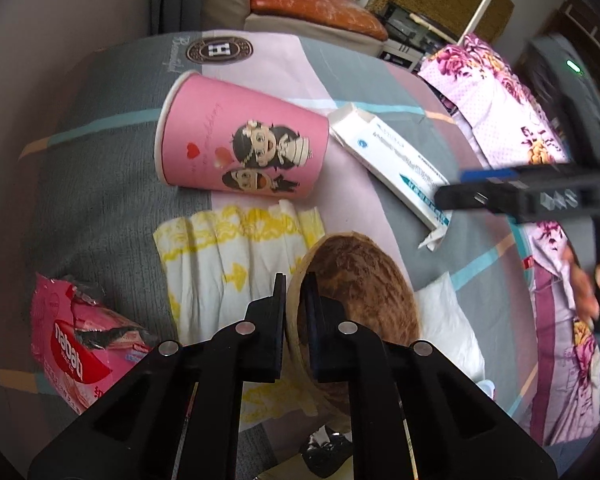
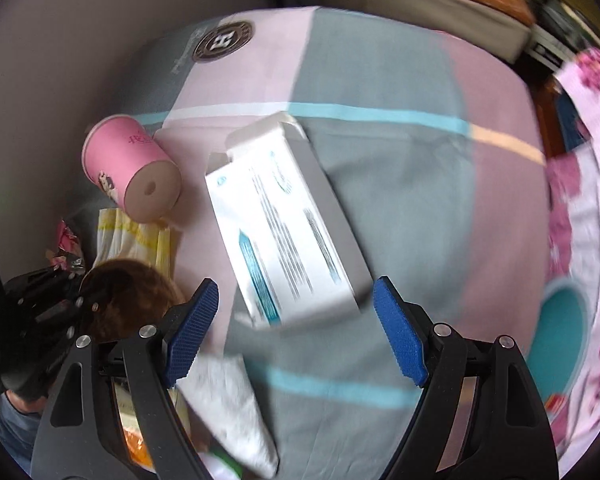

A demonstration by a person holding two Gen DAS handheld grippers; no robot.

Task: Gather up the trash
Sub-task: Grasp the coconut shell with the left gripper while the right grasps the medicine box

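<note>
My left gripper (image 1: 294,292) is shut on the rim of a brown wooden bowl (image 1: 360,280), held over the bed. A pink paper cup (image 1: 244,140) lies on its side beyond it, next to a white and blue carton (image 1: 396,160) and a yellow-printed tissue pack (image 1: 236,248). A pink snack wrapper (image 1: 80,340) lies at the left. My right gripper (image 2: 296,320) is open, its blue pads either side of the near end of the carton (image 2: 288,224). The cup (image 2: 132,172) and bowl (image 2: 128,296) show at its left.
The bed has a grey and pink patchwork sheet (image 1: 100,200). A floral quilt (image 1: 512,112) lies along the right side. A white crumpled tissue (image 2: 228,400) lies near the right gripper. An orange cushion and furniture stand beyond the bed.
</note>
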